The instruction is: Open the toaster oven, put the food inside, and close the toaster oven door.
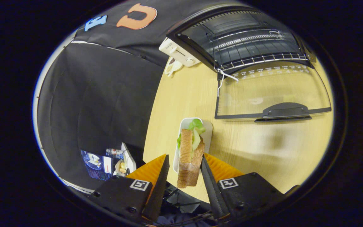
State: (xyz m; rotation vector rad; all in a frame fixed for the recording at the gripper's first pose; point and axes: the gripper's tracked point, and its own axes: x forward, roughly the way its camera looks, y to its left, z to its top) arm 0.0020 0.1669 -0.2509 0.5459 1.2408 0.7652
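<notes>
Fingers of our gripper (pixel 184 167) stand apart, and between them we see a sandwich (pixel 190 154) set on edge. The right finger (pixel 208 175) lies against the sandwich's side, while the left finger (pixel 162 176) stands just off it with a narrow gap, so we cannot say both press on it. The sandwich, two slices of toasted bread with green lettuce showing at its far end, sits over a small white tray (pixel 207 130) at the near edge of the wooden table (pixel 263 151). Beyond the fingers, farther along the table, the toaster oven (pixel 241 37) stands with its glass door (pixel 273 91) folded down flat, handle toward us. Inside its dark cavity we see a wire rack (pixel 257 58) with nothing on it. A small white object lies beside the oven's control panel.
</notes>
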